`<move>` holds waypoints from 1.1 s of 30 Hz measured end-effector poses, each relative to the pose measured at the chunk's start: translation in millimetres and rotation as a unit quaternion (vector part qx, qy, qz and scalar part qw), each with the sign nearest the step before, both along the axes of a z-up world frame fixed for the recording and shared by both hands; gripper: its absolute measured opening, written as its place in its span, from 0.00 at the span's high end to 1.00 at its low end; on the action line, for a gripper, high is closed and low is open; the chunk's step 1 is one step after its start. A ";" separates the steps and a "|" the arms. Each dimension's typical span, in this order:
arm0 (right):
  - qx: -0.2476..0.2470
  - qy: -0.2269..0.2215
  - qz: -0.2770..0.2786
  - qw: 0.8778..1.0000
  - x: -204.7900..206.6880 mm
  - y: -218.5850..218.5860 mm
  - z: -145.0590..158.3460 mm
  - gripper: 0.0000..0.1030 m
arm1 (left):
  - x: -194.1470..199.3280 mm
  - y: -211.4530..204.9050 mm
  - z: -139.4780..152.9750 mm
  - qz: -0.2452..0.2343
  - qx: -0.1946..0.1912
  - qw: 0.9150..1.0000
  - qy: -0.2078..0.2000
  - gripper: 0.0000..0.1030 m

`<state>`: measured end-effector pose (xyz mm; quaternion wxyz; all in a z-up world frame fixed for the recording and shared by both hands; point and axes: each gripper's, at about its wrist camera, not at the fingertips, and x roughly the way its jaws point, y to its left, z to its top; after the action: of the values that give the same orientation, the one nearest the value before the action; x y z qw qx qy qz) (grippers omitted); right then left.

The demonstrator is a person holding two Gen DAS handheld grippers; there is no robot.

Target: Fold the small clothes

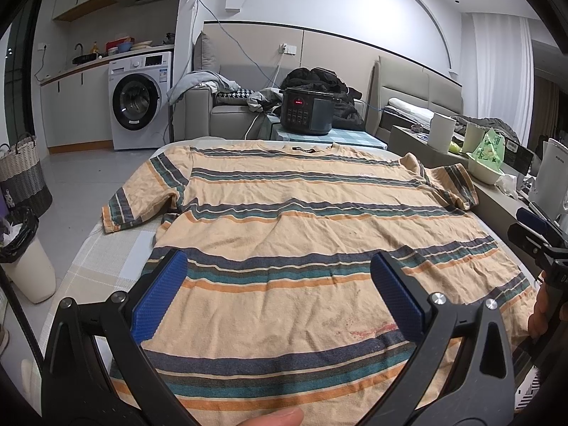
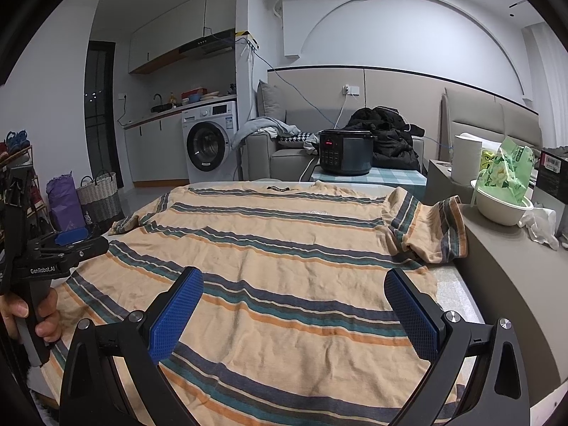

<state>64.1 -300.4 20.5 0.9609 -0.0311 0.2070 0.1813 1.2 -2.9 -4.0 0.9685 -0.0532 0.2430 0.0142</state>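
Striped T-shirt [image 1: 301, 220] spread flat on bed, collar toward black rice cooker [image 1: 307, 110]. Left gripper [image 1: 278, 285] and right gripper [image 2: 294, 301] above hem, fingers apart, empty. "GenRobot.AI" readable on left gripper body.

A soft, matt, slightly napped knit cloth is being shown by the striped T-shirt [image 1: 301, 220], creased and faintly rumpled all over. Blue pads with a fine knurled, rubbery grid are being carried on the fingers of the left gripper [image 1: 278, 294] and the right gripper [image 2: 294, 316], whose frames are being seen as matt black plastic fastened with bright, polished metal screws. A smooth, glossy dark shell is being presented by the pressure cooker [image 1: 307, 110]. A woven, coarse weave is being shown by the laundry basket [image 1: 21, 174]. Smooth white enamel and a glossy door ring are being displayed by the washing machine [image 1: 140, 101].
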 end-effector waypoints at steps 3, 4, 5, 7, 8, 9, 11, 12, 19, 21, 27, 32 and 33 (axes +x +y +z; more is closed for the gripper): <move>0.000 0.000 -0.001 1.000 0.1 -0.2 0.1 0.00 | -1.8 2.1 -1.9 0.000 0.000 1.000 0.000 0.01; 0.000 0.000 -0.001 1.000 0.3 -0.3 0.2 0.00 | -2.5 2.0 -2.7 0.000 0.000 1.000 0.000 0.01; -0.001 0.001 -0.001 1.000 1.2 -0.7 0.0 0.00 | -1.9 2.1 -2.0 0.000 0.000 1.000 0.000 0.01; -0.002 0.002 -0.003 1.000 1.6 -1.2 -0.4 0.00 | -2.1 1.9 -2.9 0.000 0.000 1.000 0.000 0.01; -0.003 0.002 -0.003 1.000 1.6 -1.3 -0.5 0.00 | -1.8 2.1 -2.0 0.000 0.000 1.000 0.000 0.01; -0.004 0.003 -0.004 1.000 2.1 -1.3 -0.9 0.00 | -1.6 2.1 -1.9 -0.001 -0.001 1.000 0.000 0.01; -0.005 0.004 -0.004 1.000 2.4 -1.8 -1.0 0.00 | -1.7 2.1 -1.9 0.000 -0.001 1.000 0.001 0.01; -0.005 0.005 -0.003 1.000 2.4 -2.2 -1.1 0.00 | -1.8 2.1 -1.9 0.000 -0.001 1.000 0.000 0.01; -0.005 0.008 -0.007 1.000 3.2 -0.3 -1.3 0.00 | -1.9 1.2 -7.4 0.001 0.000 1.000 0.002 0.01; -0.006 0.009 -0.007 1.000 3.4 -0.3 -1.2 0.00 | -1.3 1.8 -7.5 0.000 0.000 1.000 0.002 0.01; -0.019 0.025 -0.020 0.999 6.5 1.3 -3.0 0.00 | 1.8 12.4 -9.2 0.002 -0.010 1.000 0.002 0.01; -0.032 0.051 -0.044 0.997 17.4 0.7 -3.9 0.00 | 7.1 23.5 -11.3 0.007 -0.035 0.999 0.020 0.01; -0.032 0.057 -0.050 0.997 21.5 -1.0 -2.1 0.00 | 8.5 27.5 -10.1 0.006 -0.045 0.999 0.025 0.01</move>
<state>85.7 -301.4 18.4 0.9537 -0.0412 0.2688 0.1281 9.7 24.6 -14.1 0.9586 -0.0980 0.2672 0.0104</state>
